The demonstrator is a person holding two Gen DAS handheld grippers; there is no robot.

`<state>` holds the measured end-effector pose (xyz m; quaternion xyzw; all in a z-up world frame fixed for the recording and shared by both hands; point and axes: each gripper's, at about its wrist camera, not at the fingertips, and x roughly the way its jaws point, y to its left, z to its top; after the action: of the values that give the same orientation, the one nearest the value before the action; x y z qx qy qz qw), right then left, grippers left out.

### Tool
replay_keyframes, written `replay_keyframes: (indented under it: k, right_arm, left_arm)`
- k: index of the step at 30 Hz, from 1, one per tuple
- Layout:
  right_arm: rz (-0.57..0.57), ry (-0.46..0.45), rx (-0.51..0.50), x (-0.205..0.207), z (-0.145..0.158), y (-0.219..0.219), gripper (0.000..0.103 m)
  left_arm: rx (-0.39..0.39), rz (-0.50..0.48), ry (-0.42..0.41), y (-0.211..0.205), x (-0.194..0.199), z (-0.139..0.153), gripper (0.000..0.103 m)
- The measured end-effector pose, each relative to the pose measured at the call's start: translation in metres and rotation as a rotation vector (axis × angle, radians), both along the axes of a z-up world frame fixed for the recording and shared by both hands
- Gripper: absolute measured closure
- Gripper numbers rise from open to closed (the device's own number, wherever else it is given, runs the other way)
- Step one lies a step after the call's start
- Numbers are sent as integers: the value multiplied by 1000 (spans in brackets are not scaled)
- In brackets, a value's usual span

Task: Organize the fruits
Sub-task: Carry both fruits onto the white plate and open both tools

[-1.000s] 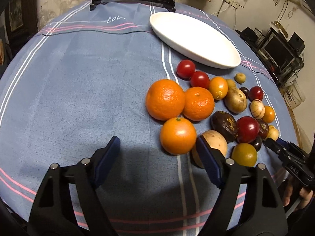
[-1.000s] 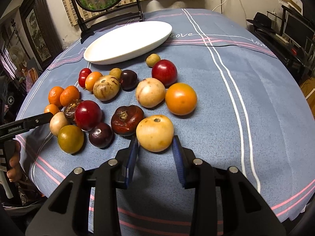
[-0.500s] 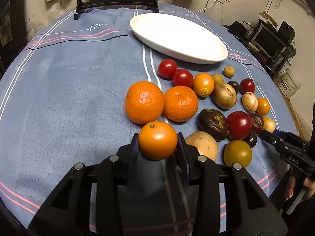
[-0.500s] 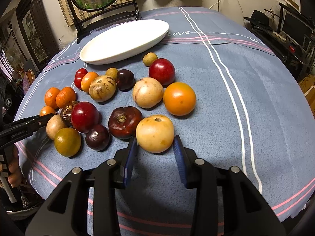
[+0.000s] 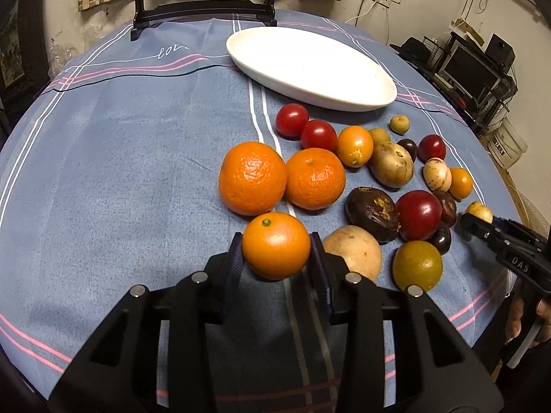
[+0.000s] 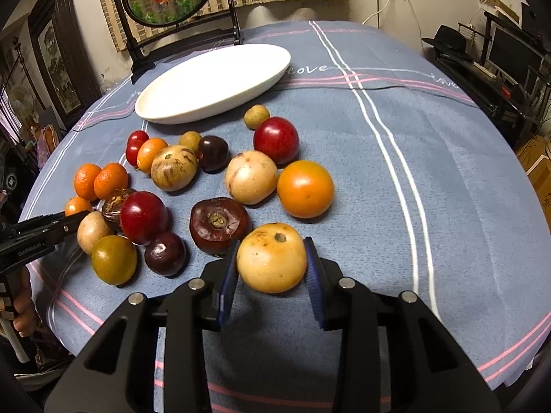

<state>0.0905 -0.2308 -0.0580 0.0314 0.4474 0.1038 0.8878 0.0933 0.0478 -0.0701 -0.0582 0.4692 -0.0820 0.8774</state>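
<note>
Dim warm indoor light, glossy fruit highlights, dark fisheye corners, sharp focus.

The right gripper (image 6: 271, 270) has its blue pads pressed against both sides of a pale yellow fruit (image 6: 272, 257). Just beside it lies a dark maroon fruit (image 6: 219, 224), with an orange fruit (image 6: 305, 188) beyond. Farther back on the blue tablecloth (image 6: 430, 172) sits an oval white dish (image 6: 213, 82).

Left jaws now around small orange (image 5: 276, 245).
</note>
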Motion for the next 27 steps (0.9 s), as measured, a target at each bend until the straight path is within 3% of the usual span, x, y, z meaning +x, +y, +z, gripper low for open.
replay_keyframes:
  k: [4,9,13,16,19,23,27]
  right_arm:
    - [-3,-38,13,-5,12,-5,66]
    - [32,-123,31,-1,44,-5,66]
    - [77,-192,7,18,74,6,66]
    - [131,-258,-37,46,98,21,66]
    - [180,-256,-39,92,109,36,66]
    - [212,-176,-83,181,92,64,66]
    - [210,-67,-60,253,62,79,66]
  left_arm:
    - [-21,-7,-19,4,-7,12,65]
    - [7,-24,-99,3,-8,43,65]
    - [66,-62,-164,-10,10,70,65]
    - [152,-108,-266,-24,34,92,65]
    - [201,-148,-314,-37,77,108,65]
    - [173,-114,-261,-39,159,109,65]
    - [170,-89,-150,-40,233,84,65]
